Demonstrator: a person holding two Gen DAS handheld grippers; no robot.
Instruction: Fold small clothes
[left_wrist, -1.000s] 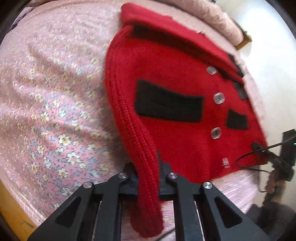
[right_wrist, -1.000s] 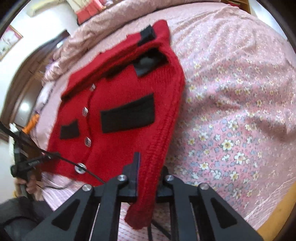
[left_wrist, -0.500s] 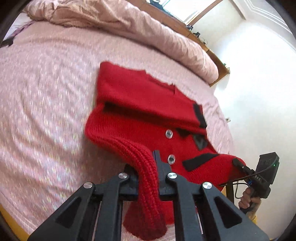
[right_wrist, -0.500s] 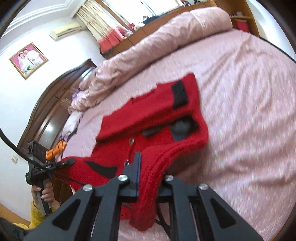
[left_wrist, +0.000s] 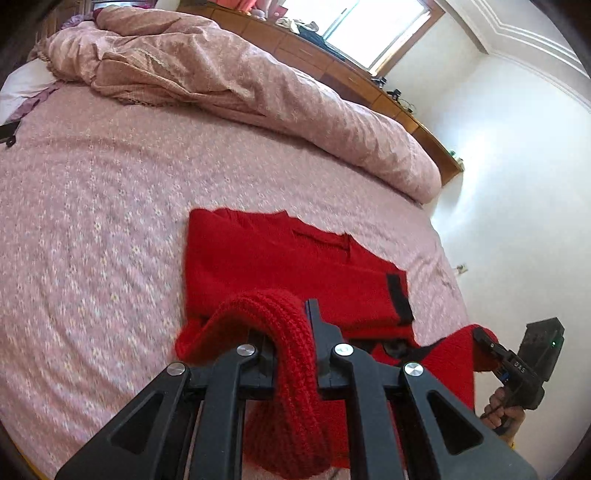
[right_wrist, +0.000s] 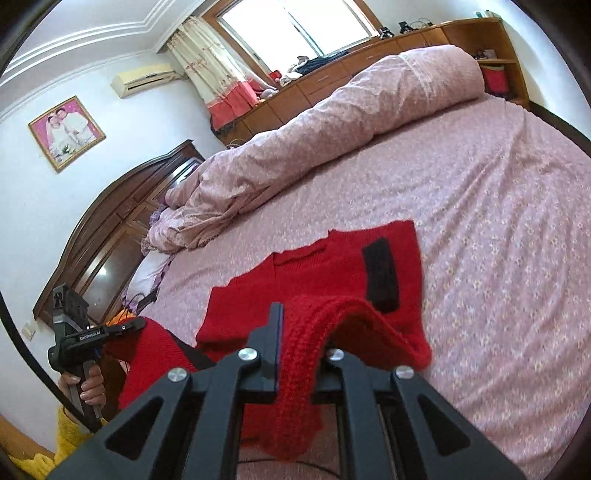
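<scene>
In the left wrist view, the red cardigan is being carried across the bed toward the quilt at the upper centre. A second ago its buttoned front was lying flat and filling the frame; now the lower half is being lifted and turned over the upper half, so the fold is judged about half done. The left tongs are being kept clamped on a ribbed edge at lower centre. In the right wrist view, the right tongs are likewise being kept pinched on the opposite ribbed edge.
</scene>
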